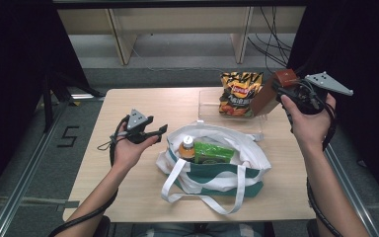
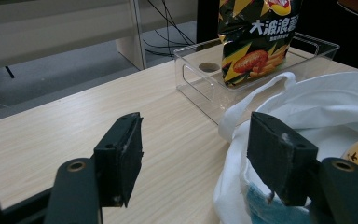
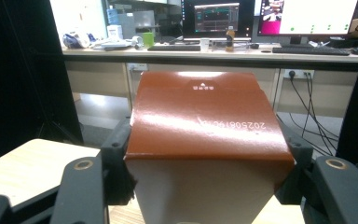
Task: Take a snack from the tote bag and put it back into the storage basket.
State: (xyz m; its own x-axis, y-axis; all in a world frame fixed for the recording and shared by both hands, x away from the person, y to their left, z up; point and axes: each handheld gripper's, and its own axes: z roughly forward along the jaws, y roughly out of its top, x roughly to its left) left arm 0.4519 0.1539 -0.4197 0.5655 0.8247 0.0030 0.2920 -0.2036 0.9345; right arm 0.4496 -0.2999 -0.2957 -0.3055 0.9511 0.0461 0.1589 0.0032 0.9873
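A brown box (image 3: 205, 140) is gripped in the right hand-held gripper (image 1: 281, 91), lifted past the bench (image 1: 138, 103) edge. The left hand-held gripper (image 1: 160, 132) is held open, beside the white bag (image 1: 217, 168).

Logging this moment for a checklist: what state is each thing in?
Box: clamped in the right gripper, off the table.
Left gripper: jaws open, nothing between them.
Tote: on the table, mouth open.
Bottle: upright in the tote, capped.
Green pack: in the tote.
Chip bag: upright in the clear bin.
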